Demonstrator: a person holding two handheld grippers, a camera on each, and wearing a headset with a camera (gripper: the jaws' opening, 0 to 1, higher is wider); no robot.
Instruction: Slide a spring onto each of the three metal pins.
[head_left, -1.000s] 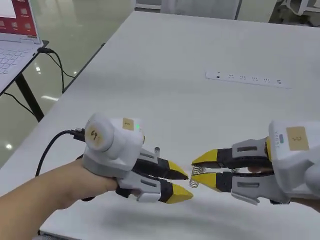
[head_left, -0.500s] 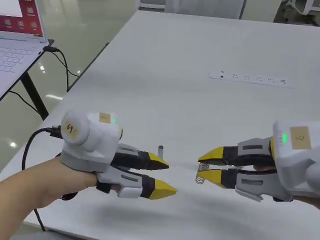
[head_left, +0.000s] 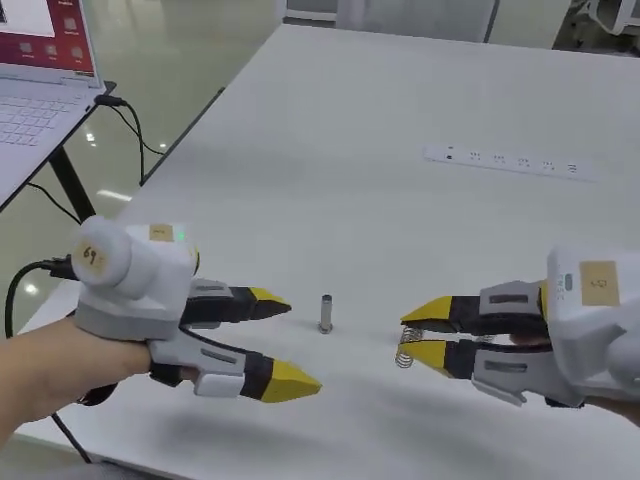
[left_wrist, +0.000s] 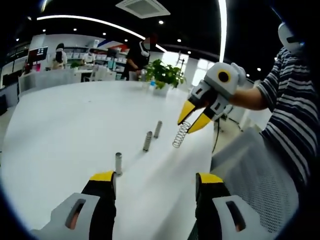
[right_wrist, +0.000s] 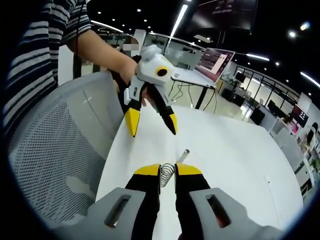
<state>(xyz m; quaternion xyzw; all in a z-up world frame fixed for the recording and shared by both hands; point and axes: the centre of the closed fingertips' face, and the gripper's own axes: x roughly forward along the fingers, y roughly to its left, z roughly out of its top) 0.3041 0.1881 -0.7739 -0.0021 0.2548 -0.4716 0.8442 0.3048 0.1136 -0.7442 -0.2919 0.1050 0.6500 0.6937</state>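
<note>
The spring (head_left: 405, 352) is pinched by one end between the yellow tips of the right gripper (head_left: 408, 337), which is clamped on it. Its free coils hang down toward the table (head_left: 400, 100), and we cannot tell whether the lowest coil touches the surface.

Just beside it, between the two grippers, a short metal pin (head_left: 326, 313) stands upright on the table. The left gripper view shows that it belongs to a row of three pins: the nearest pin (left_wrist: 118, 163), a middle pin (left_wrist: 148, 141) and a far pin (left_wrist: 158, 129), the far one closest to the hanging spring. They look bare to us, though they are too small to be sure.

The left gripper (head_left: 300, 340) hovers on the other side of the row with its jaws wide apart and nothing between them.

We judge this to be the start of the threading step: a spring is in hand and not yet over a pin.

The next move calls for bringing the spring's open lower end above one pin's top and lining the coil up with the pin. Then we would lower it so the pin enters the coil, and part the jaws only once the spring is seated. As the spring hangs at a slant, we would probably need to straighten it, perhaps by steadying it with the left gripper.

Farther back on the table lies a white power strip (head_left: 510, 162).
</note>
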